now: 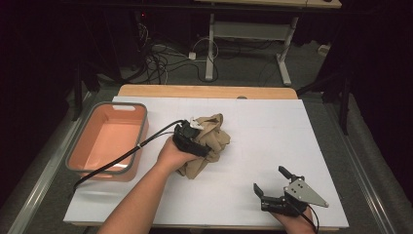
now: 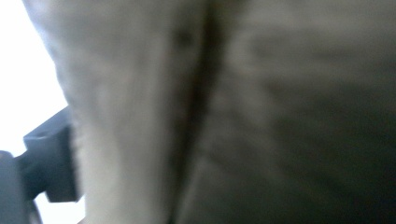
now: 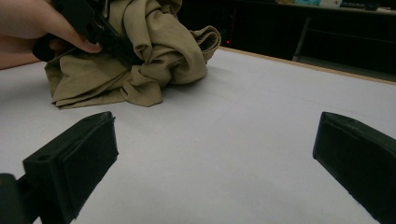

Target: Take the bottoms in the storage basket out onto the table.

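Looking down from the high view, the left gripper [image 1: 191, 138] is pressed into a crumpled tan garment [image 1: 207, 141] mid-table, beside a pink tub [image 1: 109, 139]; a grasp seems next. In the left gripper view, blurred cloth [image 2: 224, 112] lies between parted jaws. In the right gripper view, the right gripper [image 3: 215, 158] is seen spread wide over bare table [image 3: 261, 102], with open room around it.
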`<control>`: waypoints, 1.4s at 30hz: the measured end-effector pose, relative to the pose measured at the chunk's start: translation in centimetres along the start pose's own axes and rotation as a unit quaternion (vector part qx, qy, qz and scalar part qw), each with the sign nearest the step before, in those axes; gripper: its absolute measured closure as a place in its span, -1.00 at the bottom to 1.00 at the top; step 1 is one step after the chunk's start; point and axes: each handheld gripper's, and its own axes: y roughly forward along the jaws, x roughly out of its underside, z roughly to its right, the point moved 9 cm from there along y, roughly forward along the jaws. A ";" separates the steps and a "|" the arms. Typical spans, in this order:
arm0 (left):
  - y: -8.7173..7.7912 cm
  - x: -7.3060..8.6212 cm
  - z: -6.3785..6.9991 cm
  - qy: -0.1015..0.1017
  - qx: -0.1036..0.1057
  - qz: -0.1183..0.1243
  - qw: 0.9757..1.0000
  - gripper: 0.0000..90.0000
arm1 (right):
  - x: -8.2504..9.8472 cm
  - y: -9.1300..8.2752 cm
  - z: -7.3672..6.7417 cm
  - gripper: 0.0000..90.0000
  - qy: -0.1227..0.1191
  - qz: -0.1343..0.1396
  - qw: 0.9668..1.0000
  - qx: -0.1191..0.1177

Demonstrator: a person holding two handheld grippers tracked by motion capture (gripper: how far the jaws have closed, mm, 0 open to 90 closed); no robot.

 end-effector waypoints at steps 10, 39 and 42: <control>-0.6 0.0 0.0 -0.012 0.005 0.018 1.000 -1.00 | 0.0 -0.1 0.1 -0.98 0.003 0.001 1.000 0.000; -6.0 4.8 0.8 -0.039 0.041 0.125 0.991 -1.00 | -0.1 0.0 0.0 -0.98 0.003 0.001 1.000 -0.001; -6.3 5.9 0.9 -0.042 0.044 0.130 0.990 -1.00 | -0.1 0.0 0.0 -0.98 0.003 0.000 1.000 -0.001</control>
